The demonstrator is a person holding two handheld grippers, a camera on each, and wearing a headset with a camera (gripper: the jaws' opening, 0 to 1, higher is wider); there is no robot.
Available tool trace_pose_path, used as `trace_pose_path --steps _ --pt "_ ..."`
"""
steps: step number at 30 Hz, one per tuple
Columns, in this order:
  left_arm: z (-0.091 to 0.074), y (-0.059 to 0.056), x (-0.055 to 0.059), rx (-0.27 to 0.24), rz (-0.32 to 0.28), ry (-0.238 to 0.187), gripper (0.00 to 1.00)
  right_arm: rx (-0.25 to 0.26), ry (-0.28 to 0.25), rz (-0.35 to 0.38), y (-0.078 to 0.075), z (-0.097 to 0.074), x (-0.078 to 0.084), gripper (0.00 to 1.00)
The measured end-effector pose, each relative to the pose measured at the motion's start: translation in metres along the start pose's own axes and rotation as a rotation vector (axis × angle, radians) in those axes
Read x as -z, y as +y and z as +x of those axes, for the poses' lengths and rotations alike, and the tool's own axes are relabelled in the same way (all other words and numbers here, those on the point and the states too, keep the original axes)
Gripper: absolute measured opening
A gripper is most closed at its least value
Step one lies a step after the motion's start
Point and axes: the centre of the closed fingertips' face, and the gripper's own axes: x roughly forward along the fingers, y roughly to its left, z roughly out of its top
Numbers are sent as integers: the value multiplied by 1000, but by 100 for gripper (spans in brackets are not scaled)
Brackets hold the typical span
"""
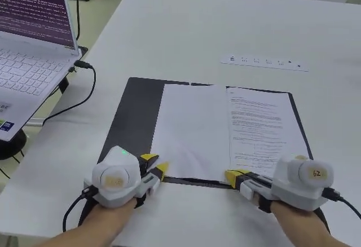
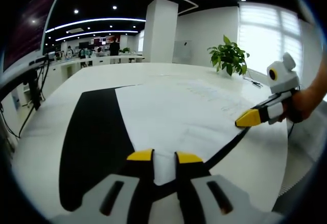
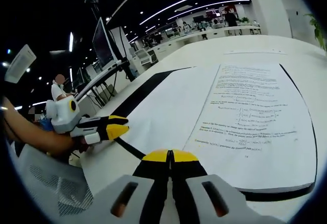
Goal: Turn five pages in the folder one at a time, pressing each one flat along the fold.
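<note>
A black folder (image 1: 134, 117) lies open on the white table, with a blank page (image 1: 192, 128) on its left and a printed page (image 1: 262, 128) on its right. My left gripper (image 1: 155, 164) rests at the blank page's near left corner. Its yellow-tipped jaws stand a little apart in the left gripper view (image 2: 164, 157), with the page edge (image 2: 163, 170) showing in the gap. My right gripper (image 1: 232, 176) sits at the folder's near edge below the fold. It is shut and empty in its own view (image 3: 169, 156), just short of the printed page (image 3: 255, 116).
An open laptop (image 1: 28, 44) stands at the far left, with a black cable (image 1: 84, 86) trailing toward the folder. A white power strip (image 1: 265, 62) lies beyond the folder. A potted plant (image 2: 230, 55) stands at the far side of the table.
</note>
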Motion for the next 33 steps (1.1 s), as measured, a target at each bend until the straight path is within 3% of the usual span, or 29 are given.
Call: trace_pose_path --steps 7,12,16,21,23,25,26,29,33 --pt "0 0 0 -1 10 14 15 -58 46 62 15 -11 13 0" --pt "1 1 -1 -11 -17 30 14 -82 22 93 24 -24 5 0" --pt "2 1 -3 -8 -82 52 15 -85 -14 112 26 -35 -6 0" --pt "4 -9 -9 26 -240 112 26 -96 -66 128 33 -55 -29 0" --pt "2 -11 -15 31 -275 104 27 -102 -84 143 36 -63 -39 0" --pt "-3 -17 -34 48 -304 39 26 -104 -106 160 37 -70 -47 0" --pt "-7 -20 -40 55 -338 29 27 -107 -111 169 38 -75 -52 0" --pt "-19 -26 -54 69 -367 9 27 -118 -136 182 40 -88 -65 0" --pt "-39 -33 -74 72 -415 -28 30 -87 -189 197 36 -108 -85 0"
